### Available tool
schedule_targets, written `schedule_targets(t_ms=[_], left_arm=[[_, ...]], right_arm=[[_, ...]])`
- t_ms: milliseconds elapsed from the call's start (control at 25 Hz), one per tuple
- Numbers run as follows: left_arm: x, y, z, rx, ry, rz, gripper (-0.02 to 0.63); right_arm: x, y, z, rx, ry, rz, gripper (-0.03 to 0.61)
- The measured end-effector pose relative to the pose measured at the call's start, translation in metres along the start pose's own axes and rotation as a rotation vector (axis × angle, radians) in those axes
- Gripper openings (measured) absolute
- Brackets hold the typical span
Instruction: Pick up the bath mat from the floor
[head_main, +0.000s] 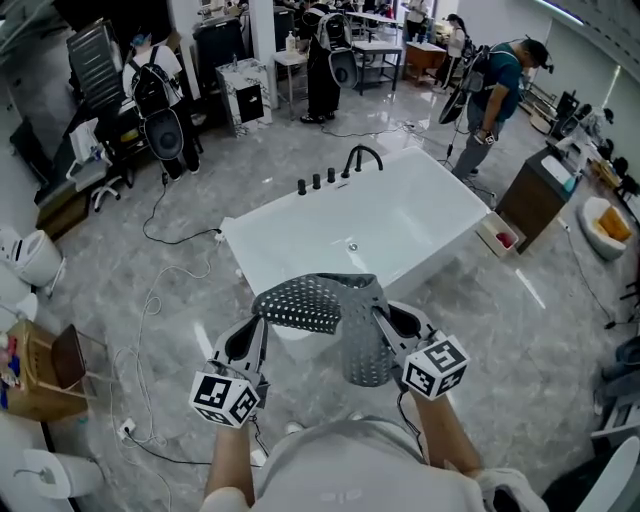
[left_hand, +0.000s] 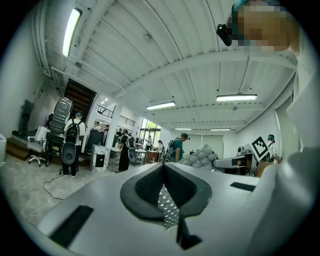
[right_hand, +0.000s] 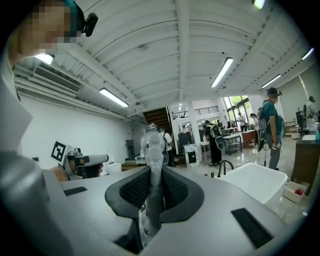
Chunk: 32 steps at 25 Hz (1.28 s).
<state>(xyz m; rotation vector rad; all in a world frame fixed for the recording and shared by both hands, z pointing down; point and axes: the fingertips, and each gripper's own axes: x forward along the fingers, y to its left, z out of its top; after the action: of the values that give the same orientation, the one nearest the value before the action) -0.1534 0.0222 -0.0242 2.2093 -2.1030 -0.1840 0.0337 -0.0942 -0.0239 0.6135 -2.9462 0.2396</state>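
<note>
The bath mat (head_main: 312, 299) is grey and perforated, and both grippers hold it up in the air in front of me, above the near rim of the bathtub (head_main: 300, 225). My left gripper (head_main: 262, 320) is shut on the mat's left edge. My right gripper (head_main: 381, 316) is shut on the right edge, where a fold of the mat hangs down. In the left gripper view a thin strip of the mat (left_hand: 168, 209) is pinched between the left gripper's (left_hand: 163, 167) jaws. In the right gripper view the bumpy mat (right_hand: 152, 145) stands up between the right gripper's (right_hand: 151, 172) jaws.
The white bathtub stands straight ahead with a black faucet (head_main: 362, 156) at its far rim. Cables (head_main: 150, 300) trail over the grey floor at left, by a cardboard box (head_main: 35, 370). Several people (head_main: 495, 95) stand farther back among desks. A small tray (head_main: 500, 236) lies right of the tub.
</note>
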Motion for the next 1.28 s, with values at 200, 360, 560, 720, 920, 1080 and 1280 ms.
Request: schedule_targets(t_ms=[200,360,560,720,920,1080,1280], left_arm=[[-0.003,0.003,0.001,-0.006,-0.004,0.009,0.015],[-0.002,0.002,0.002,-0.007,-0.002,0.006,0.015],[-0.002,0.003,-0.001,-0.013,0.010,0.008,0.016],[0.001,0.001,-0.003,-0.008,0.019,-0.003,0.016],[0.007,-0.002,-0.002,-0.004,0.022,-0.012,0.015],[0.005,-0.002,-0.004,-0.005,0.024,-0.015,0.016],[0.004,-0.001,-0.006,-0.014,0.031,-0.016,0.016]], right_arm=[[-0.005,-0.003,0.001,-0.002,-0.007,-0.011,0.072],[-0.007,-0.009,-0.002,0.013,-0.006,-0.022,0.074],[-0.010,-0.011,-0.008,0.015,0.008,-0.037,0.074],[-0.011,-0.013,-0.011,0.000,0.016,-0.046,0.074],[-0.012,-0.021,-0.014,0.004,0.026,-0.060,0.072],[-0.013,-0.019,-0.019,0.010,0.036,-0.067,0.072],[-0.014,-0.016,-0.022,0.012,0.043,-0.072,0.072]])
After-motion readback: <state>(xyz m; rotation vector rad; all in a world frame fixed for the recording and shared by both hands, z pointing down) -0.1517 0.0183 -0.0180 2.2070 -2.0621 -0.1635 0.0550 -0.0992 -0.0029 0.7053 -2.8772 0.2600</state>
